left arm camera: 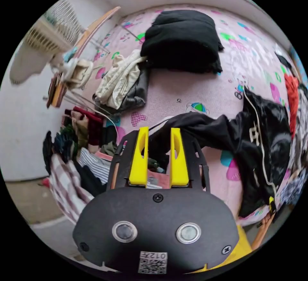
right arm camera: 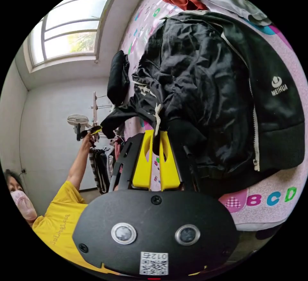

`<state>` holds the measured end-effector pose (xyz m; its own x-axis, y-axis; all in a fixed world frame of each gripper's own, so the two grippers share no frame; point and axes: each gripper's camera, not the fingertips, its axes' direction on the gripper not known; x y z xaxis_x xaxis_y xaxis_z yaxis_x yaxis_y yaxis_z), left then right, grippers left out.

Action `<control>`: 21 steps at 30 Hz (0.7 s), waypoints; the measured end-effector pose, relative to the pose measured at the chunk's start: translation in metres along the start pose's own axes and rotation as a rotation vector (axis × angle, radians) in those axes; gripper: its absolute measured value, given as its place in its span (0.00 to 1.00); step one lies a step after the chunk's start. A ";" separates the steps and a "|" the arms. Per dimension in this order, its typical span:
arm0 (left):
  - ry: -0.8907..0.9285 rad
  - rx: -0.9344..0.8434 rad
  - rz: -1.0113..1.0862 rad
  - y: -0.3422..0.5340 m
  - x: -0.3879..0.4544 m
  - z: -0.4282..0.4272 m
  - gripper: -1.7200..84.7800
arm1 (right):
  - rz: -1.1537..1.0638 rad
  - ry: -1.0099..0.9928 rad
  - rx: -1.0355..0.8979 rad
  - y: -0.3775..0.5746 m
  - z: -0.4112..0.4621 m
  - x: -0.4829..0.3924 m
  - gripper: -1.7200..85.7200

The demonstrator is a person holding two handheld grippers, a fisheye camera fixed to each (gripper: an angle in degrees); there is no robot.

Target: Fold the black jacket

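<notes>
The left hand-held gripper [left arm camera: 159, 146] is clenched on a sleeve [left arm camera: 192, 125] of the jacket [right arm camera: 205, 79]; the right hand-held gripper [right arm camera: 156, 148] pinches its hem. The jacket lies crumpled on the bed [left arm camera: 179, 85], so this looks like the spreading step. Next, flatten it. The left arm [right arm camera: 78, 162] stretches far out.

black jacket [right arm camera: 199, 79] | shiny, white zipper, white chest logo | crumpled, partly open, unfolded | lies on pink patterned bed [right arm camera: 266, 197] near its edge | one sleeve [left arm camera: 199, 127] stretched out sideways, lifted off the bed
</notes>
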<state>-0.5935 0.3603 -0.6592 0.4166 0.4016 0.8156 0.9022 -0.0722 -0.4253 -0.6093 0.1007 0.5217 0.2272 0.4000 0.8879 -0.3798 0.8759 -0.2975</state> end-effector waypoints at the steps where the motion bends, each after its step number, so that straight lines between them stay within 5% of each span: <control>1: 0.030 0.036 -0.093 0.014 -0.013 0.001 0.09 | -0.018 0.003 0.000 -0.004 -0.003 -0.004 0.03; 5: 0.248 0.268 -0.267 0.073 -0.046 -0.027 0.09 | -0.114 0.000 0.028 -0.032 -0.028 -0.027 0.03; 8: 0.375 0.343 0.097 0.121 0.026 -0.058 0.10 | -0.131 -0.042 0.041 -0.051 -0.039 -0.035 0.04; 14: 0.548 0.118 0.795 0.310 0.255 -0.037 0.16 | -0.145 -0.078 0.011 -0.068 -0.043 -0.041 0.04; 21: 0.420 0.149 0.810 0.404 0.319 -0.029 0.17 | -0.141 -0.143 -0.009 -0.068 -0.055 -0.032 0.04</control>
<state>-0.0926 0.4324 -0.5599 0.9467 -0.0862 0.3103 0.3063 -0.0565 -0.9503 -0.5414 0.0434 0.4940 0.1474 0.2311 0.9617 -0.3446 0.9234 -0.1691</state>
